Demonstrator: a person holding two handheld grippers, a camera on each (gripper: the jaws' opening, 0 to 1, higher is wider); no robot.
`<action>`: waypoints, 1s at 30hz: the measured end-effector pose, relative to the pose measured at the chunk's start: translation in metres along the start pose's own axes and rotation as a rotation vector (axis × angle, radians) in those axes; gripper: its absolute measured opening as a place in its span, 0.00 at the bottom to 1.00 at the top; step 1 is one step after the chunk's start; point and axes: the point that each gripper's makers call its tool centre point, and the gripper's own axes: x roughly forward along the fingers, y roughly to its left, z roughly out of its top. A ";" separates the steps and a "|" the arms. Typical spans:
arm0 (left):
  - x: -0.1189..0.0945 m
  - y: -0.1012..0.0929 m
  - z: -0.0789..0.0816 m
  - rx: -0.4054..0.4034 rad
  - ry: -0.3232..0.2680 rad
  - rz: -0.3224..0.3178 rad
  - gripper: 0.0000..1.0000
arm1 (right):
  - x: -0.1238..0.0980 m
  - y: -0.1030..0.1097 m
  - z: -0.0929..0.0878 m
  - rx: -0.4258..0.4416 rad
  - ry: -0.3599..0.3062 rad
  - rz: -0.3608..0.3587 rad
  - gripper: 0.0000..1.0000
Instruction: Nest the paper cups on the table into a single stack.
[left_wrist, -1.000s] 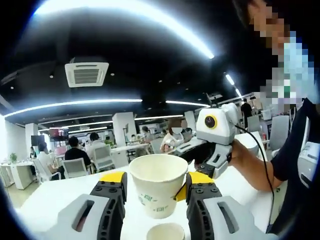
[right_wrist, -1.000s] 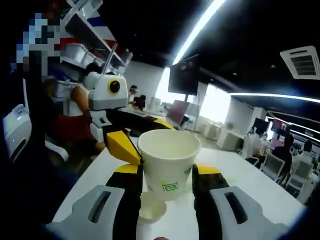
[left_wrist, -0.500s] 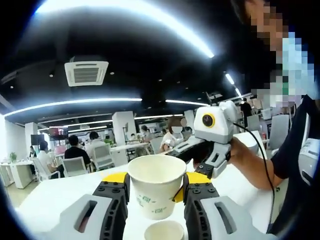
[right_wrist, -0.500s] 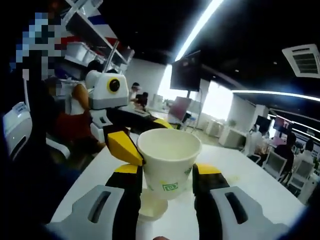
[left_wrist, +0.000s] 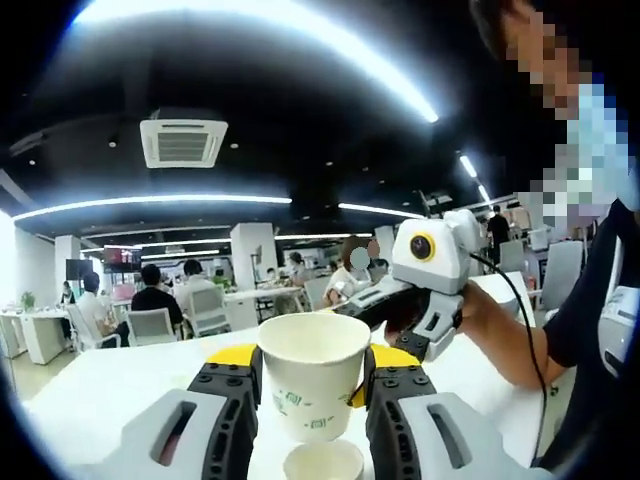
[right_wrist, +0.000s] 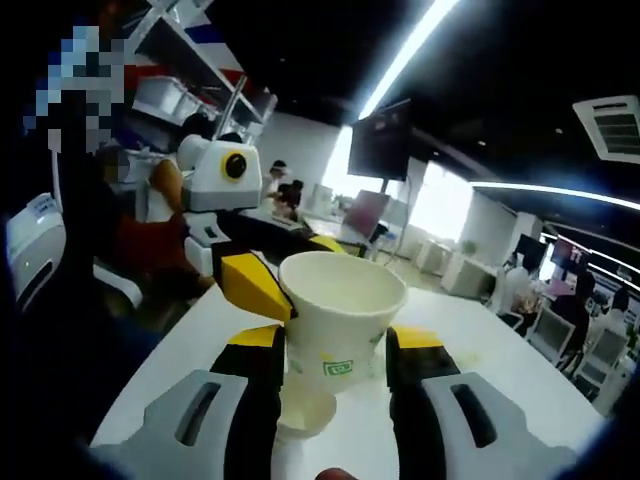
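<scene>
1. Over the last second, the held cup (left_wrist: 313, 385) hung a little closer over the lower cup (left_wrist: 322, 462) on the white table (left_wrist: 90, 385).
2. Both the left gripper (left_wrist: 312, 385) and the right gripper (right_wrist: 335, 365) pressed their jaws against that same cup's sides.
3. It looked nearly lined up over the lower cup's mouth, so nesting seemed close but was not yet done.
</scene>
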 end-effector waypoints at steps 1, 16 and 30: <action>0.000 0.000 -0.001 -0.003 0.000 0.002 0.43 | 0.000 0.000 0.000 -0.001 0.002 0.000 0.43; -0.006 0.006 -0.011 -0.043 0.004 0.029 0.43 | -0.016 0.000 -0.008 -0.030 0.030 0.050 0.39; -0.008 0.004 -0.033 -0.082 0.031 0.033 0.42 | -0.015 -0.004 -0.018 0.012 0.037 0.078 0.27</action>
